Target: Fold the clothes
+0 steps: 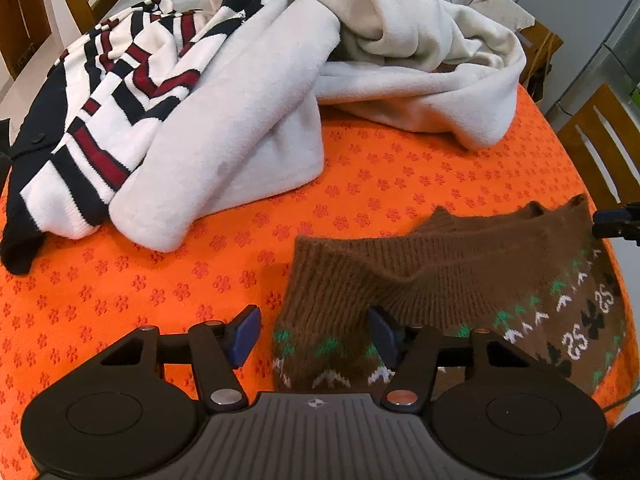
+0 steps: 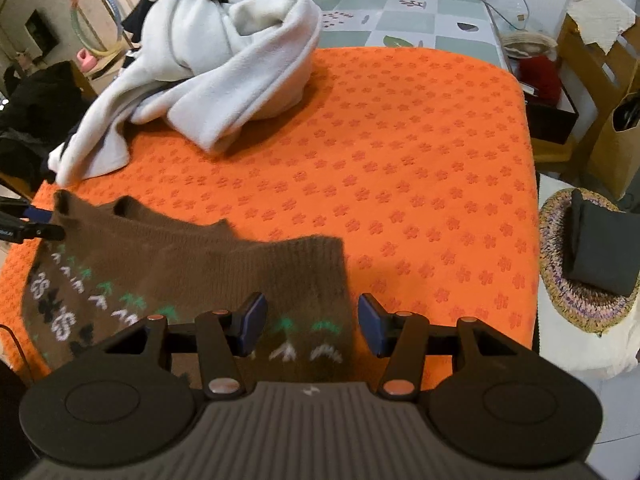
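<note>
Left wrist: left gripper (image 1: 314,334) wide open over brown sweater (image 1: 460,280) corner.

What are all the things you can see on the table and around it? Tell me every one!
brown sweater: one, brown with green, white and black patterns, near edge of the table
white fleece garments: a heap, count unclear, white and cream, far side
striped sweater: one, white, navy and red, beside the fleece
orange cloth: one, orange with flower marks, covering the table
wooden chairs: at least two, brown, around the table
woven mat: one, multicoloured, right of the table, dark folded item on it
paper bag: one, tan, far right
left gripper: one, black with blue pads, open over the sweater's corner
right gripper: one, black with blue pads, open over the other corner
</note>
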